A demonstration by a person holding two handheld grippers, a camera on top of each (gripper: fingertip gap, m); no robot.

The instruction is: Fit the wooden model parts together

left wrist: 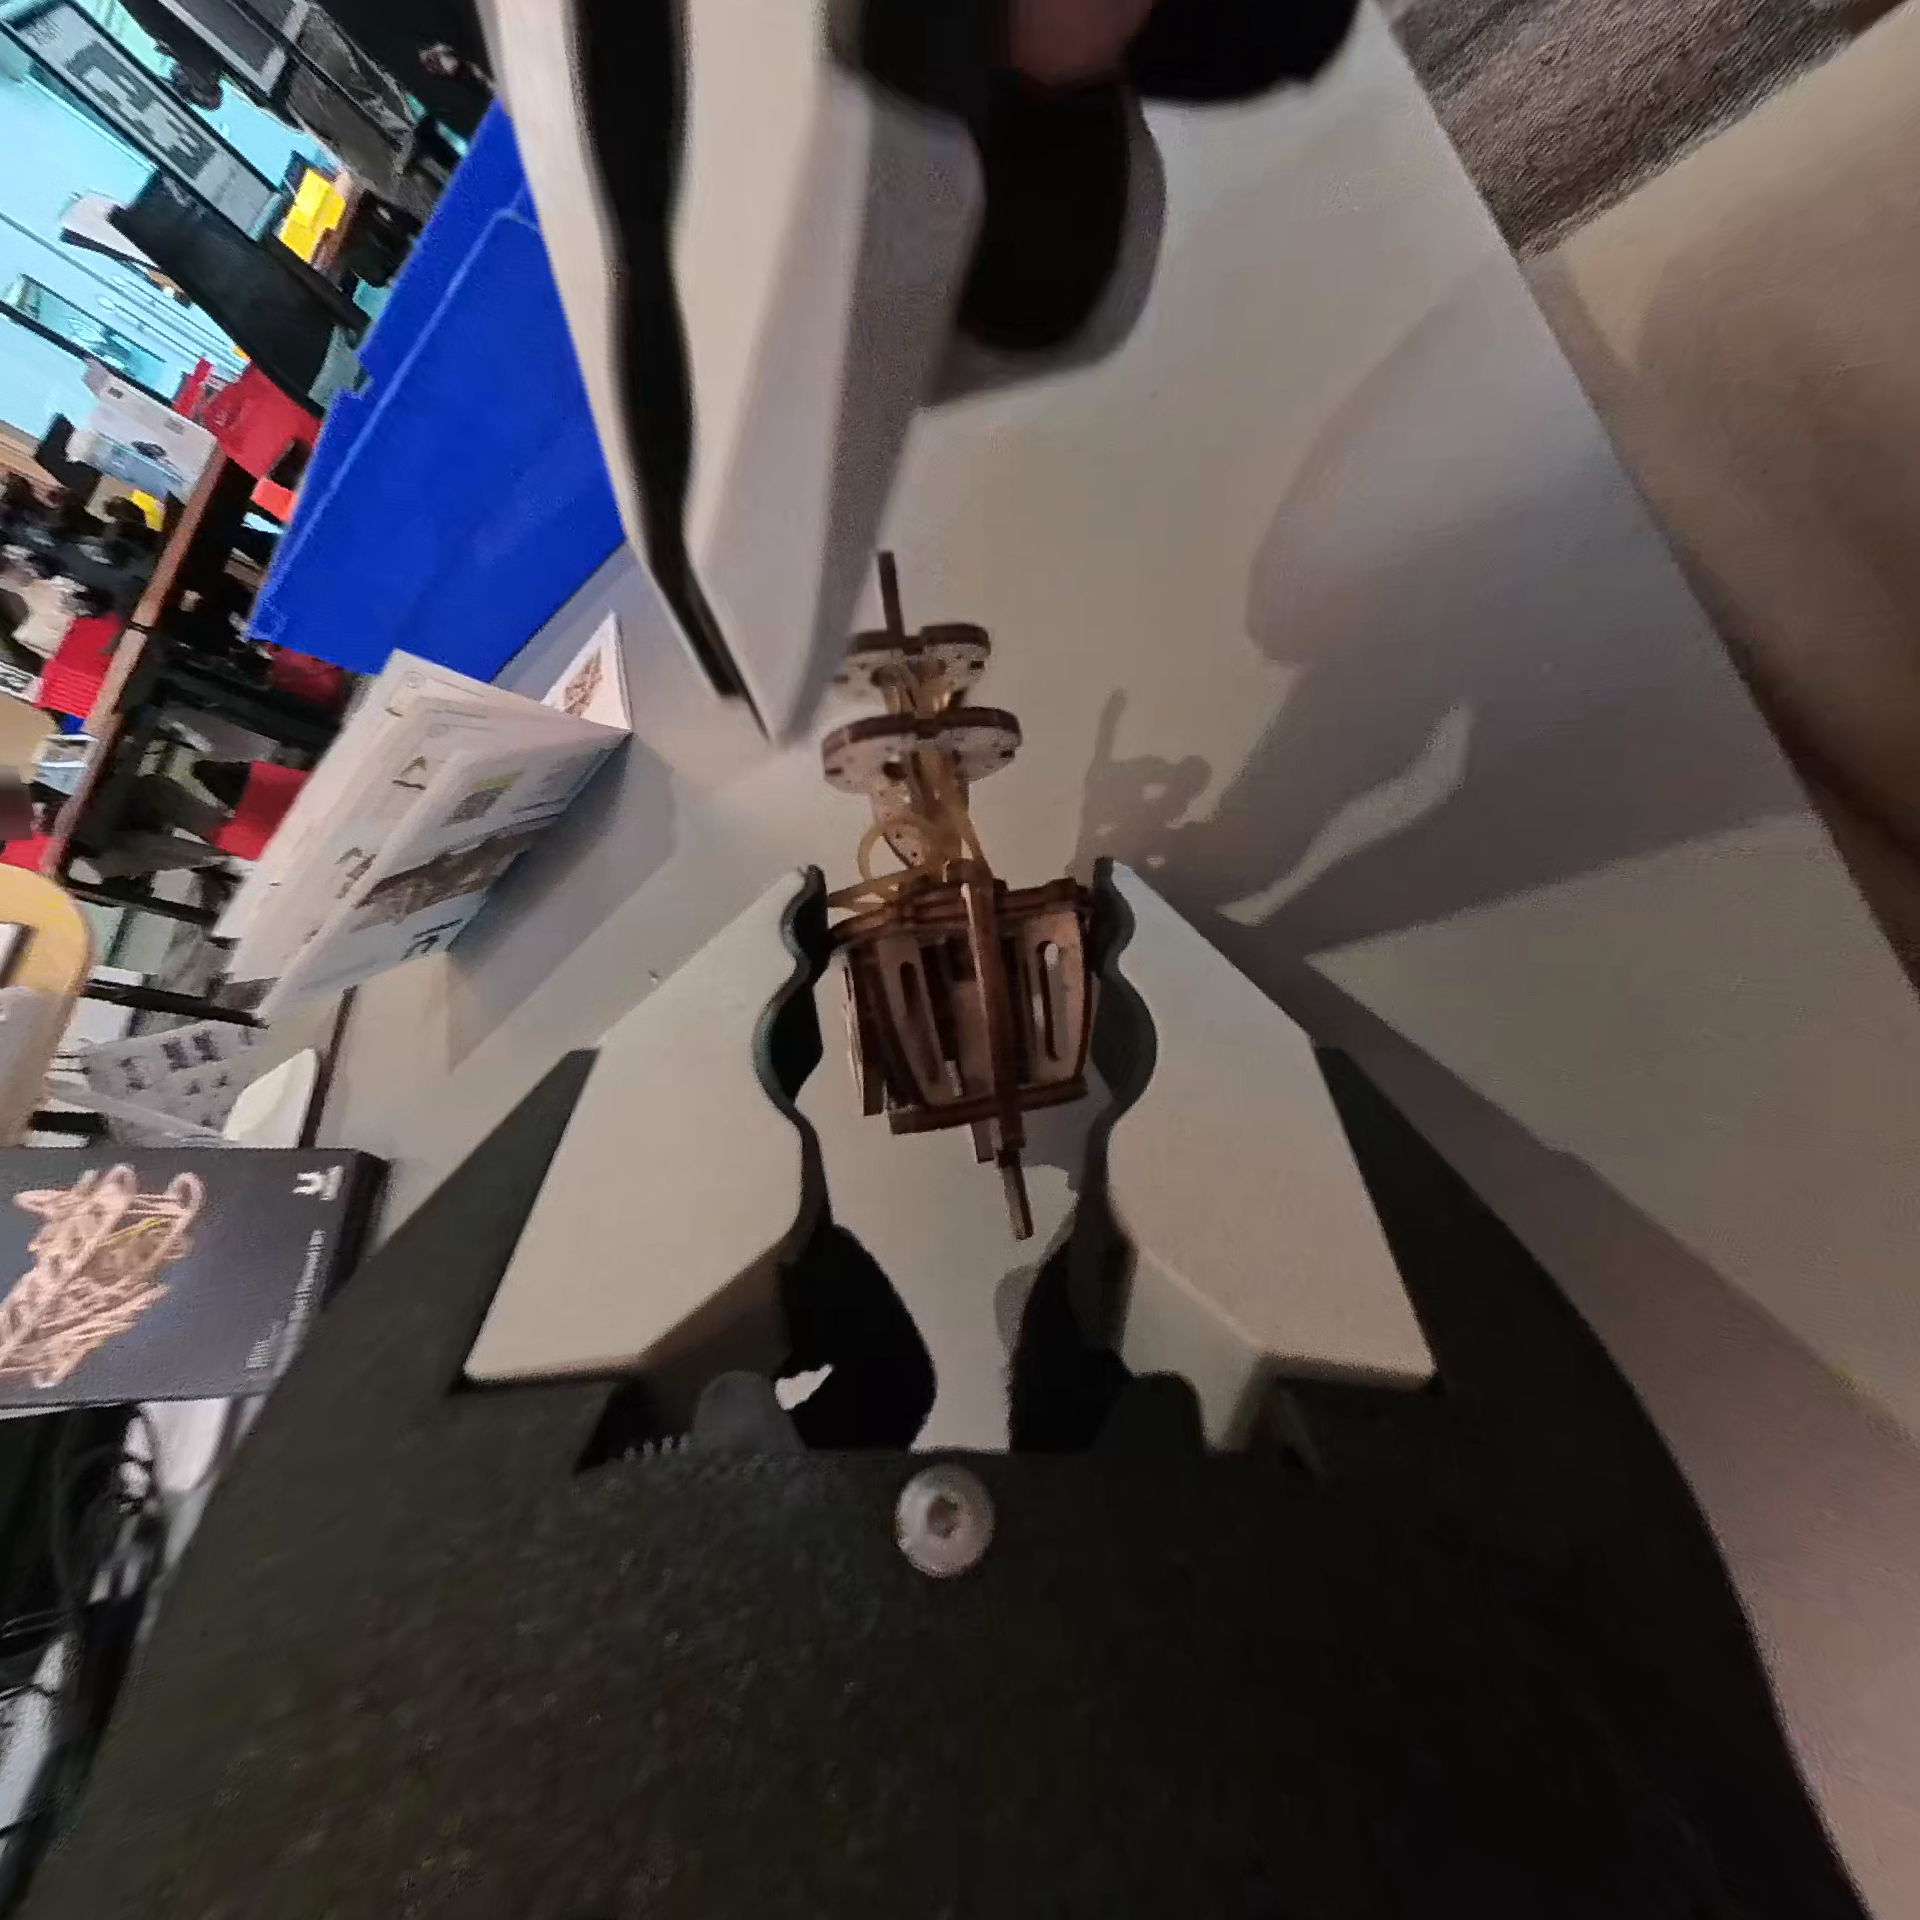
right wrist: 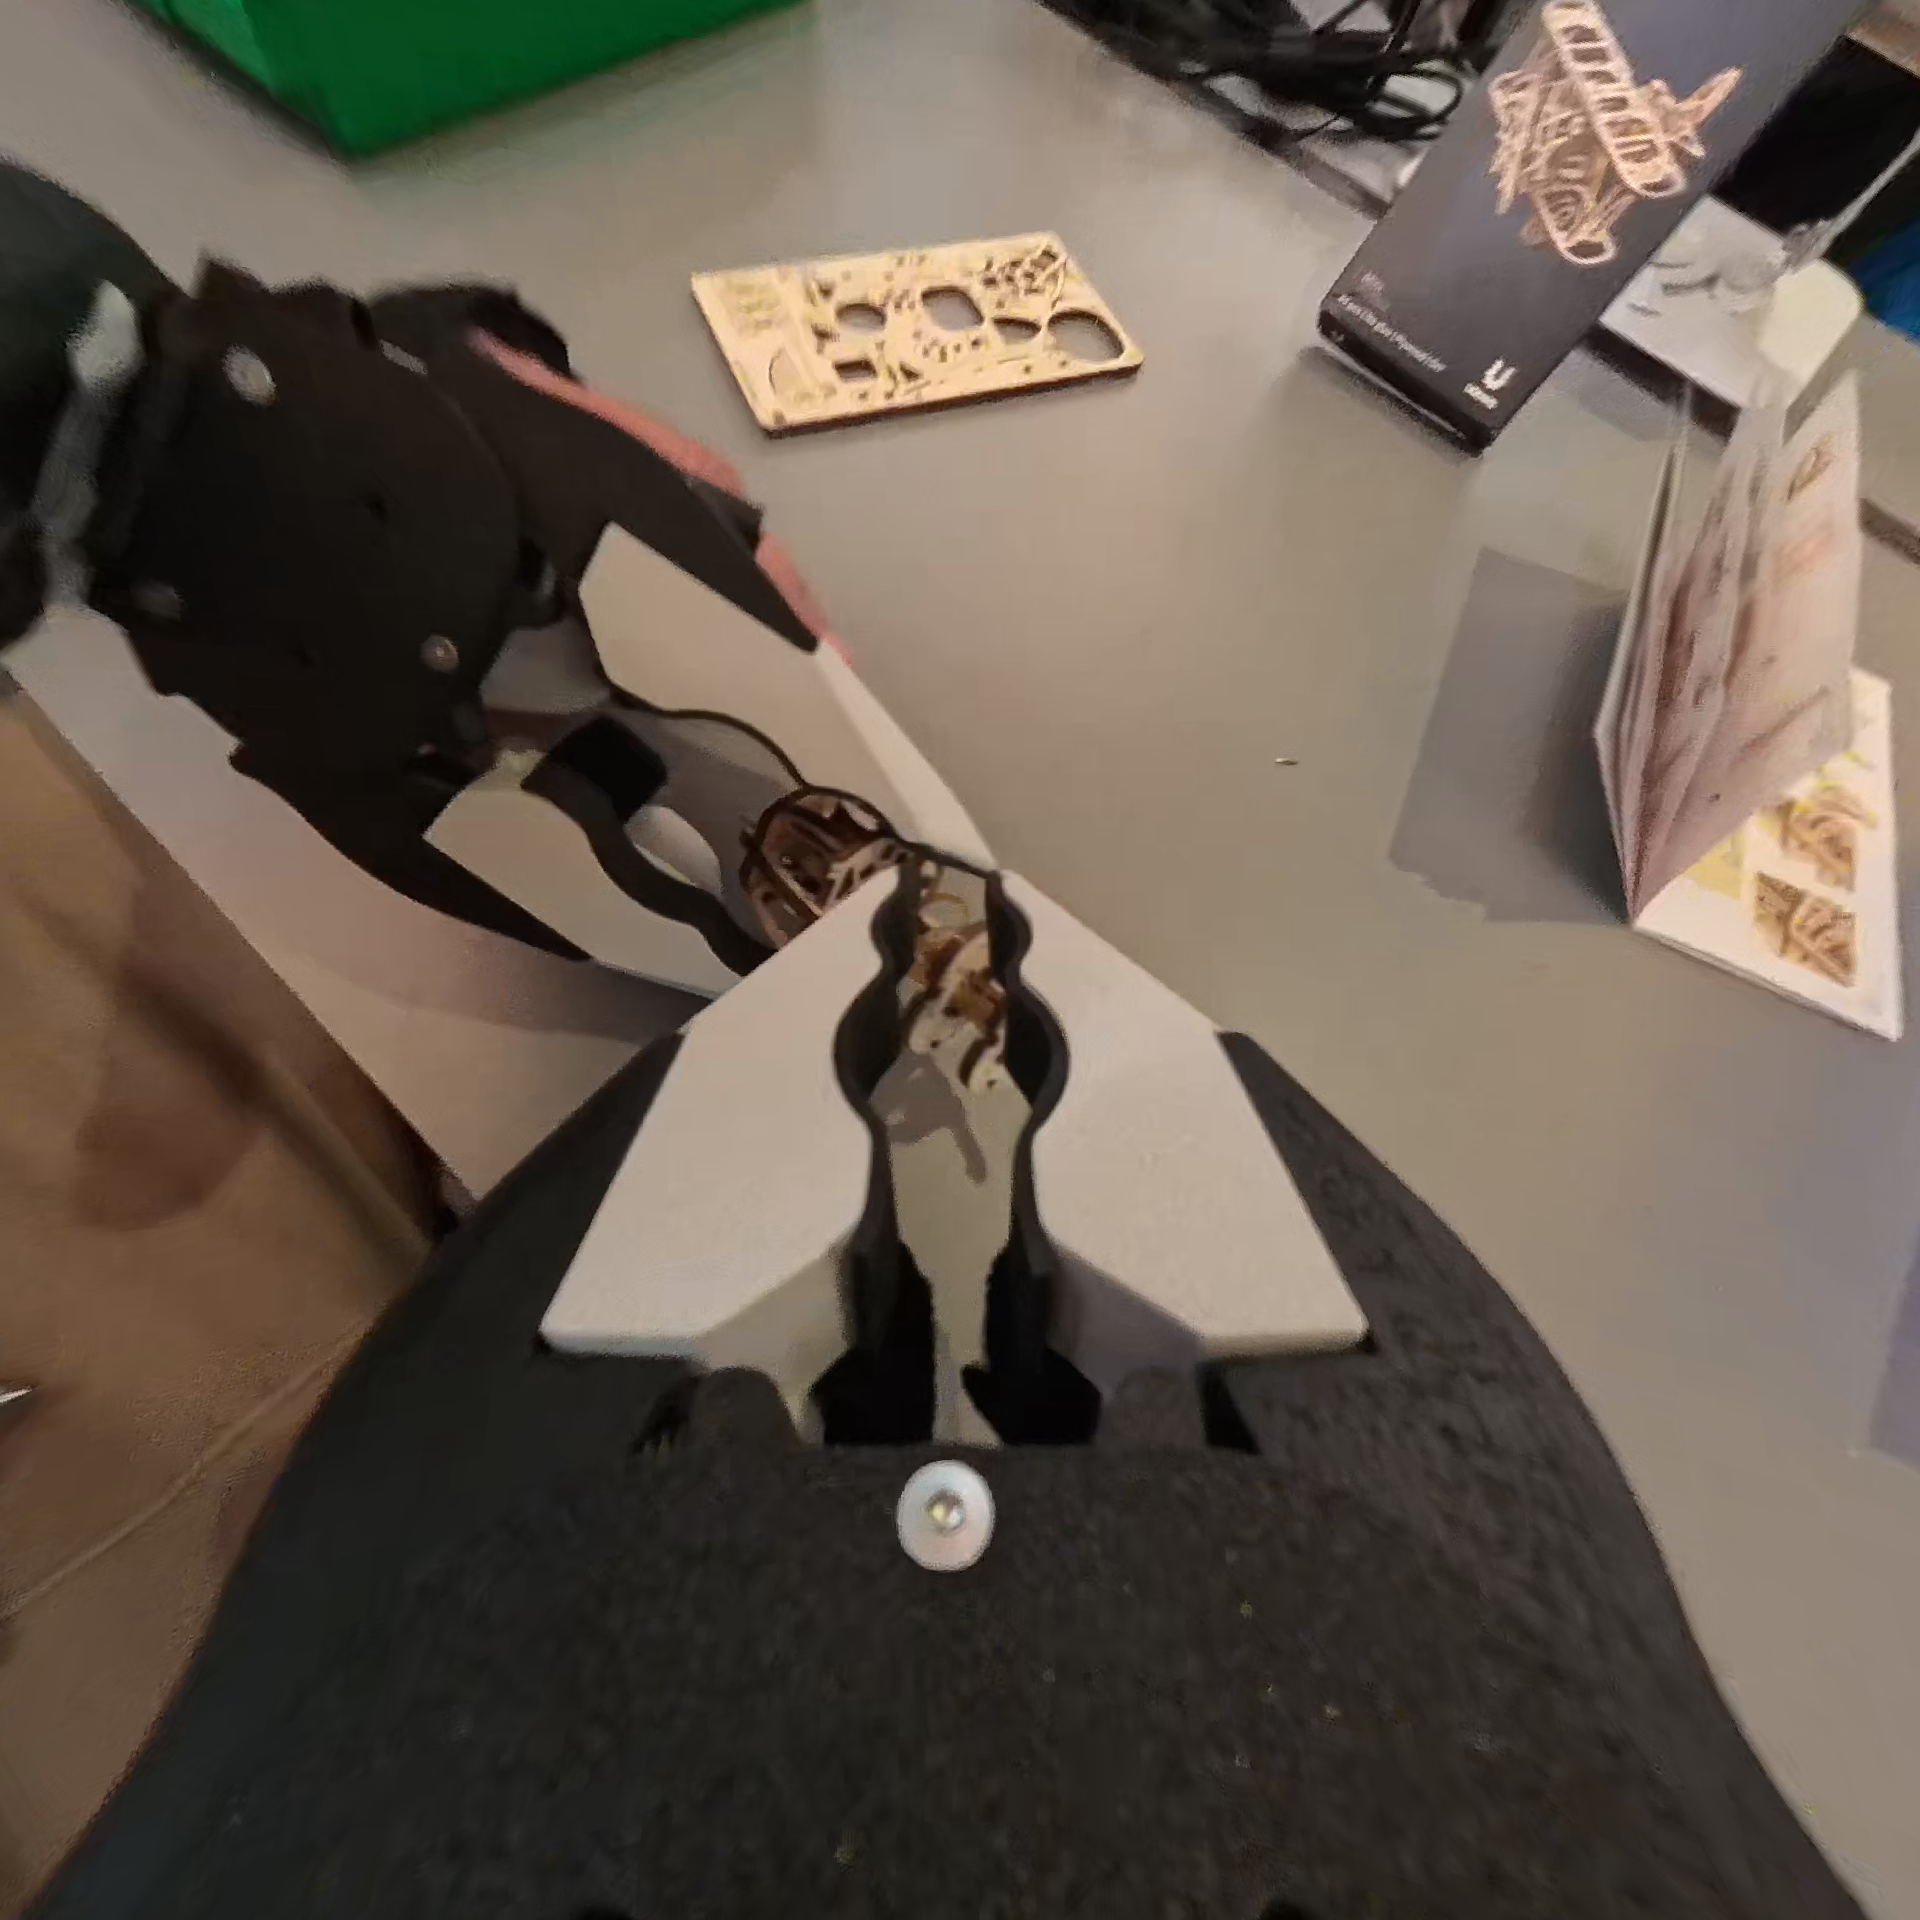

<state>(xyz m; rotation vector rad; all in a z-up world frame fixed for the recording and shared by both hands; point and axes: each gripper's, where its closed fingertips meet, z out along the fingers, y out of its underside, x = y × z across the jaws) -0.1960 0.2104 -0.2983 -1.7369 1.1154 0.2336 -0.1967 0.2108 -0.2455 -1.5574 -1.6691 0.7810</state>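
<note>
A: Left wrist view first?
B: The left gripper (left wrist: pixel 961 997) points up-frame, jaws clenched on the wooden model's slotted body (left wrist: pixel 966 1013) at centre; the right gripper (left wrist: pixel 790 717) slants down from the top onto its disc end (left wrist: pixel 920 743).
A: Right wrist view?
B: The right gripper (right wrist: pixel 948 956) pinches that disc end (right wrist: pixel 951 982) at centre. The left gripper (right wrist: pixel 800 862) reaches in from the left edge, tilted. A wooden parts sheet (right wrist: pixel 914 327) lies upper centre on the table (right wrist: pixel 1247 644).
</note>
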